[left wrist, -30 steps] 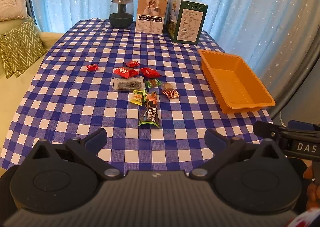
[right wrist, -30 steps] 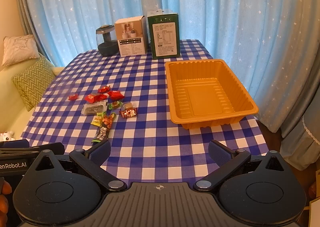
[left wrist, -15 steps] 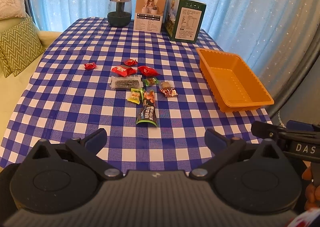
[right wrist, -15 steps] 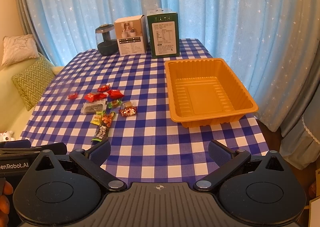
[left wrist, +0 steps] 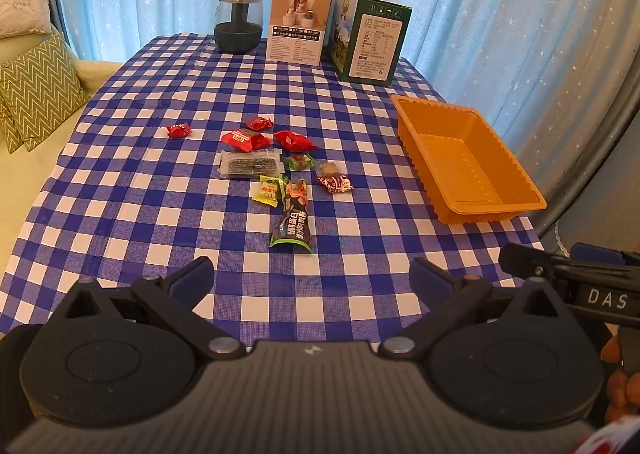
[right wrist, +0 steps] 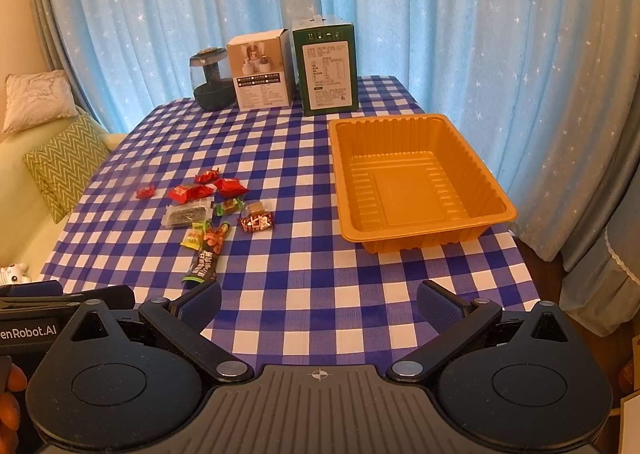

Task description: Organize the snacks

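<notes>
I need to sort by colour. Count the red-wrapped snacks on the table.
4, all on the checked cloth: a lone red candy far left, a small one at the back, a long red packet, and another red packet right of it. None seems hidden.

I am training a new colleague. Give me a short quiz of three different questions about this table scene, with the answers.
1. True or false: the orange tray already holds some snacks.
2. Multiple choice: the lone red candy lies (A) inside the tray, (B) apart from the snack cluster, on the side away from the tray, (C) on the green box.
3. Fill in: both the left gripper and the right gripper are ____ and hold nothing.

Key: 1 false; 2 B; 3 open.
</notes>
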